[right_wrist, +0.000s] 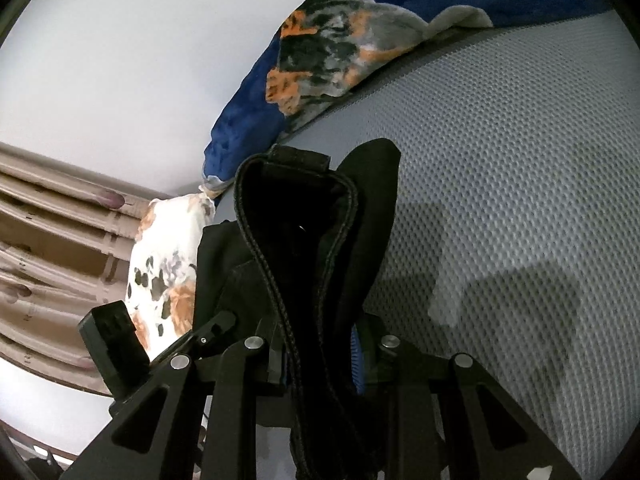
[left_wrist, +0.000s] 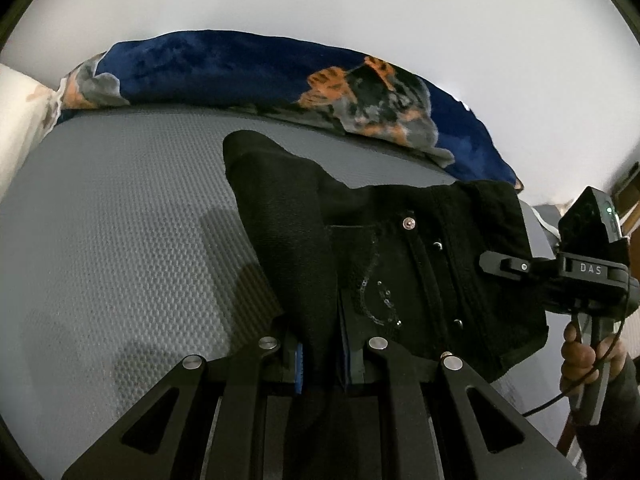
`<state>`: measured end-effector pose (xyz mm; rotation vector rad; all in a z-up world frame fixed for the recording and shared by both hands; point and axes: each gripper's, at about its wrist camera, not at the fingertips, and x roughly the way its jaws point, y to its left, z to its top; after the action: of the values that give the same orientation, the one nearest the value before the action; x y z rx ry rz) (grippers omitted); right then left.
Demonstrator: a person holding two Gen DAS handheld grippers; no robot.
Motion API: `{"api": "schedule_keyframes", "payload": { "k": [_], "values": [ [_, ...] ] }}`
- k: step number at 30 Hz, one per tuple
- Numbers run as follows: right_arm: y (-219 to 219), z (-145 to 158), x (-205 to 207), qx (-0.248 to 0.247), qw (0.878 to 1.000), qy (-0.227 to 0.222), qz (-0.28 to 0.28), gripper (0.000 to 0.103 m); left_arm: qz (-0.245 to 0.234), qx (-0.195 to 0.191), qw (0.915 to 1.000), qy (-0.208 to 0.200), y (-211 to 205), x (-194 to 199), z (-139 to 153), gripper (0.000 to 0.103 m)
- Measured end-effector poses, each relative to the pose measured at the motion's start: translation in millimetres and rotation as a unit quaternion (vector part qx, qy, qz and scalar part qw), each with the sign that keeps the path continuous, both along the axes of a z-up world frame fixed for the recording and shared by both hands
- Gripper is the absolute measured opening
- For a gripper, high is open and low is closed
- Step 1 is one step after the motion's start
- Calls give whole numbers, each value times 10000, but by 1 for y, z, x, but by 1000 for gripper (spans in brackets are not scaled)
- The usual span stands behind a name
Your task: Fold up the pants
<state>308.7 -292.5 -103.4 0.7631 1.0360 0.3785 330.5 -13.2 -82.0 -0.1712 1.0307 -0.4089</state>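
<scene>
Black pants hang lifted over a grey mattress, waist end up, with a metal button showing on the front. My left gripper is shut on a bunched fold of the cloth between its blue pads. At the right edge of the left wrist view, my right gripper grips the waistband's other side, held by a person's hand. In the right wrist view, the stitched waistband of the pants runs between the pads of the right gripper, which is shut on it. The left gripper shows at lower left.
A blue blanket with orange and grey print lies bunched along the mattress's far edge by a white wall. A white floral pillow sits at the mattress corner, with beige curtains beyond. Grey textured mattress spreads under the pants.
</scene>
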Motion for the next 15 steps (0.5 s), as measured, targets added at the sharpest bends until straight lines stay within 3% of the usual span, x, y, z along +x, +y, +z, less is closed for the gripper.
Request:
{"api": "schedule_keyframes", "payload": {
  "k": [4,9,13,15],
  "values": [
    [-2,-11,9,-23,9999,94,-117,22,-1,210,9998,-46,-2,7,-10,14],
    [-5,-26,14,-454,9984,167,-287,23,115,229,9996,90,7,12,-34,16],
    [-4,-38,14,-1045,9934,269,-393,38,175,201,9994,207,15,17,-47,26],
    [-2,-40,13,-1238,9911,249,-428,44,236,260,9991,222,17,19,-54,36]
  ]
}}
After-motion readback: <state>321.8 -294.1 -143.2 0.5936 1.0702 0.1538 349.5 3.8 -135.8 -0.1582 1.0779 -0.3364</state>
